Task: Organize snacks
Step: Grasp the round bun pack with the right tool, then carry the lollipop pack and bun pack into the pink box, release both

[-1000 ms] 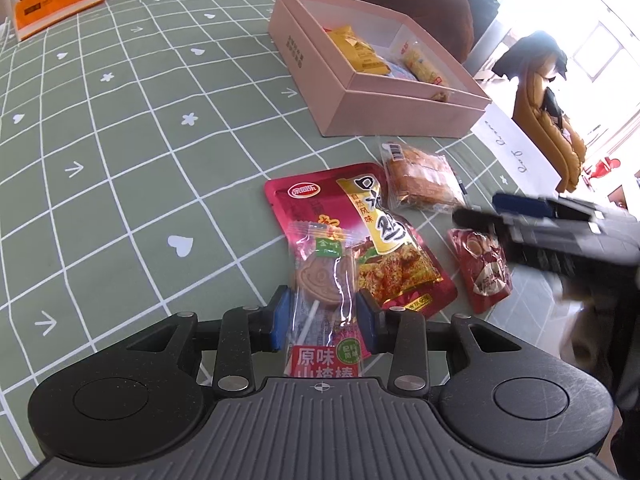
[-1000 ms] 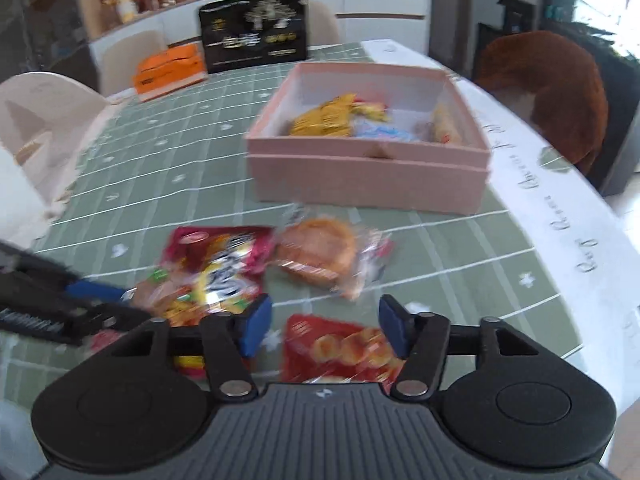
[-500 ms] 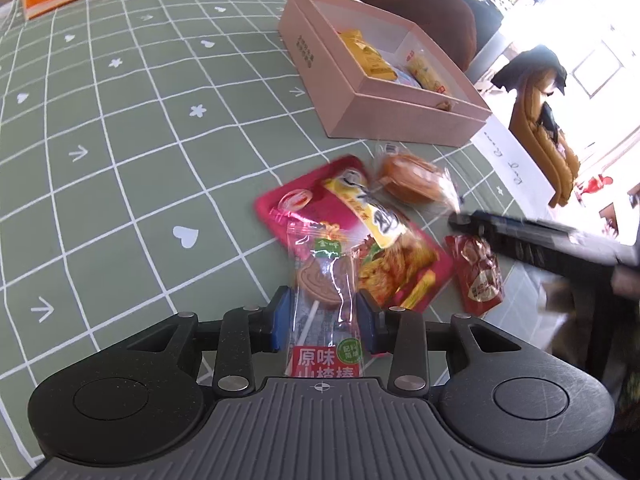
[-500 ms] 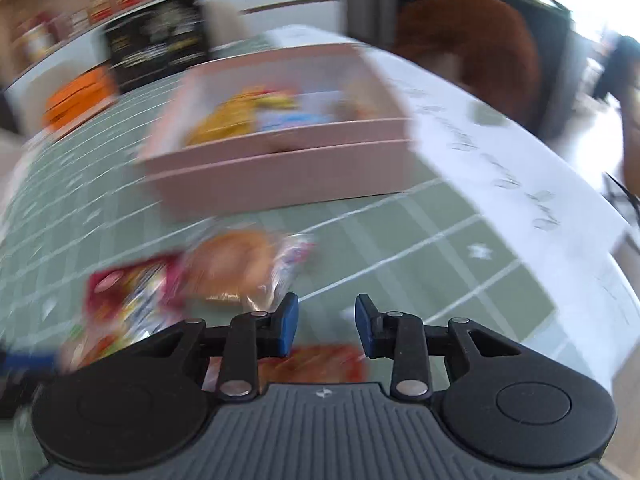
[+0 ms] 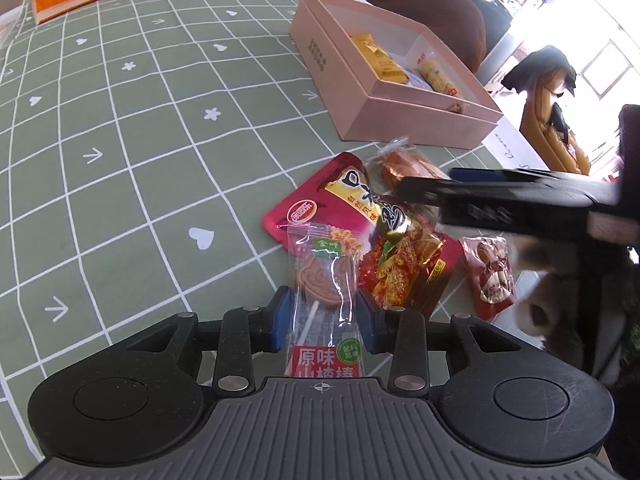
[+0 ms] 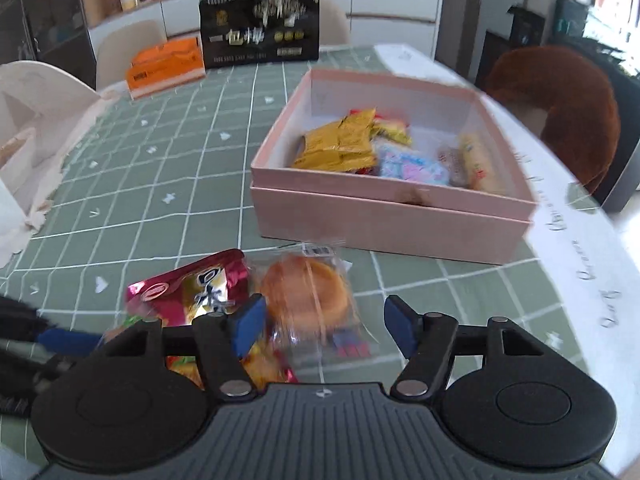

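My left gripper [image 5: 325,316] is shut on a clear-wrapped hawthorn lollipop packet [image 5: 326,280], held above the green tablecloth. Beside it lie a large red snack bag [image 5: 352,216], a small dark red packet [image 5: 490,276] and a wrapped round cake [image 5: 394,164]. My right gripper [image 6: 325,326] is open, with its jaws on either side of that round cake [image 6: 306,296], just above it. The right gripper also shows in the left wrist view [image 5: 500,196], hovering over the cake. The pink box [image 6: 384,216] behind holds several snacks, among them yellow packets [image 6: 340,144].
An orange carton [image 6: 166,66] and a black gift box [image 6: 260,34] stand at the table's far end. A brown chair back [image 6: 556,108] is beyond the right edge. White chairs [image 6: 36,92] stand at the left. A white runner [image 6: 580,264] covers the right side.
My right gripper has opened wide and moved over the round cake. My left gripper keeps the lollipop packet and has lifted slightly.
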